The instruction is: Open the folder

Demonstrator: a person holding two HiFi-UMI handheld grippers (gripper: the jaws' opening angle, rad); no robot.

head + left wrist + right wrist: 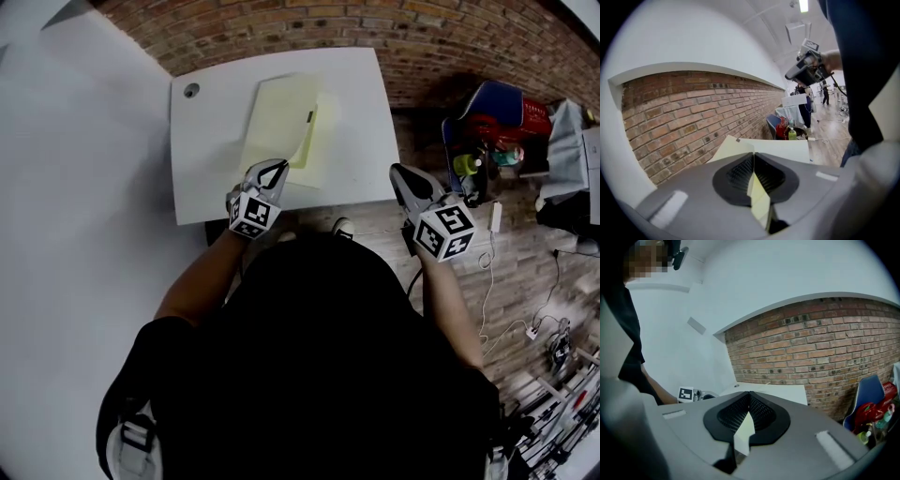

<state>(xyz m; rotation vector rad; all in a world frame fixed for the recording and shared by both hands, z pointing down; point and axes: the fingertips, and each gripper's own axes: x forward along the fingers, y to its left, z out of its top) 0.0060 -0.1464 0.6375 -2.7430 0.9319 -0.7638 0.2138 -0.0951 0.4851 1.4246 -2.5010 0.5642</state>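
A pale yellow folder (pixel 277 117) lies on the white table (pixel 211 155). Its cover stands lifted along the near right edge, a brighter yellow strip (pixel 306 142). My left gripper (pixel 278 167) is at the folder's near edge, shut on that cover. In the left gripper view the yellow sheet (pixel 760 197) is pinched between the jaws of the left gripper (pixel 753 157), with the rest of the folder (pixel 727 148) beyond. My right gripper (pixel 397 172) hovers off the table's near right corner, its jaws together with nothing in them, and shows the same in its own view (pixel 749 393).
A round cable hole (pixel 191 90) sits at the table's far left corner. A brick wall (pixel 441 37) runs behind the table. A blue chair with a red bag (pixel 502 112) stands to the right, and cables (pixel 487 309) trail on the wooden floor.
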